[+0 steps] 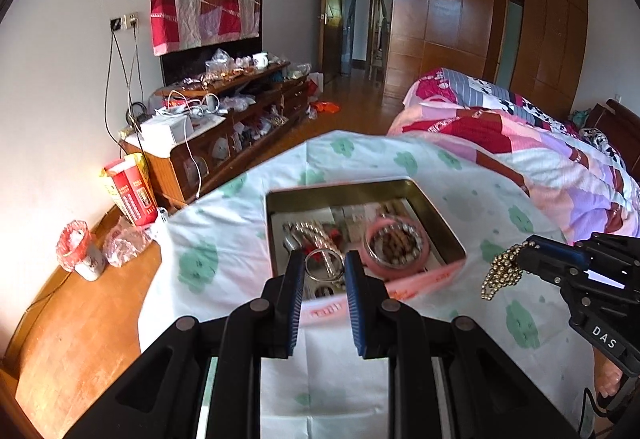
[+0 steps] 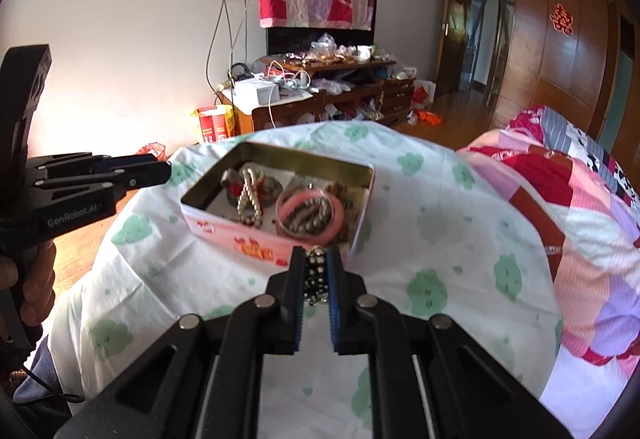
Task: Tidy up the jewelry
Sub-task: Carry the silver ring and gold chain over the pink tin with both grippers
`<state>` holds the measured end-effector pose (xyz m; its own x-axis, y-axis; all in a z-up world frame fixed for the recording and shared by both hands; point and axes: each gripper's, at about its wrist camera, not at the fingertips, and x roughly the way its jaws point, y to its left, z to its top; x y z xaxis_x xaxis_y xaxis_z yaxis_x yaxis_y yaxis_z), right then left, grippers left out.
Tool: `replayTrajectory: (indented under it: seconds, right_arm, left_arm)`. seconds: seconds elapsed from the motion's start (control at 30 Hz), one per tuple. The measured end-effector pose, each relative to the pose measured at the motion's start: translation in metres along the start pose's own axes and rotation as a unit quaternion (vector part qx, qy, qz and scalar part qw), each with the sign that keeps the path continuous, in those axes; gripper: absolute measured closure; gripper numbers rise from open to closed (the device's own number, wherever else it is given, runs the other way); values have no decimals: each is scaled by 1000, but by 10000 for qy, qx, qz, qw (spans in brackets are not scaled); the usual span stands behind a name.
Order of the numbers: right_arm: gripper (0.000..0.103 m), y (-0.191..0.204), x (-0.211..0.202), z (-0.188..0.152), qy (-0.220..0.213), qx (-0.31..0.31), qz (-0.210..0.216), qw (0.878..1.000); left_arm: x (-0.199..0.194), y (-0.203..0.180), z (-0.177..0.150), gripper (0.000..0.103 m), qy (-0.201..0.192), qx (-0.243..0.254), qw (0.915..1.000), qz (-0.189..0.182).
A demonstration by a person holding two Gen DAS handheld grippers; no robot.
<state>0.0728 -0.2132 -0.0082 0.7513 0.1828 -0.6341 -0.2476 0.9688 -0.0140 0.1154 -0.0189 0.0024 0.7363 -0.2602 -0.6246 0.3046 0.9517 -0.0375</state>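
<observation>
tin open-topped (jewelry-crowded), cloth around bare

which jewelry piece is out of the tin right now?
The gold bead chain, clamped in the right gripper and dangling over the sheet. The pink bangle and pearl strand lie inside the tin.

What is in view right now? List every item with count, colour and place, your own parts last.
Tin box: one, gold inside, pink printed sides, on the sheet, lid off.
Pink bangle: one, pink, in the tin's right half, around a beaded piece.
Pearl strand: one, pale beads, in the tin's left half.
Metal ring: one, silver, at the tin's near edge.
Gold bead chain: one, gold, hanging from the right gripper, right of the tin.
Sheet: one, white with green prints, under the tin.
Quilt: one, pink and red patchwork, behind the sheet on the right.
Left gripper: open, holding nothing, over the tin's near edge.
Right gripper: shut on the chain.
</observation>
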Motion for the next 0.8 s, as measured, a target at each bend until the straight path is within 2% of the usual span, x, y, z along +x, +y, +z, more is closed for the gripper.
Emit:
replayTrajectory:
  seconds: [0.37, 0.8]
  right_arm:
    - [91, 0, 11, 35, -275, -150, -22, 9995]
    - [91, -8, 46, 62, -327, -159, -138, 9992]
  left_arm:
    - [24, 2, 25, 83, -4, -8, 9999, 114]
    - [59, 2, 33, 83, 139, -13, 9996, 243]
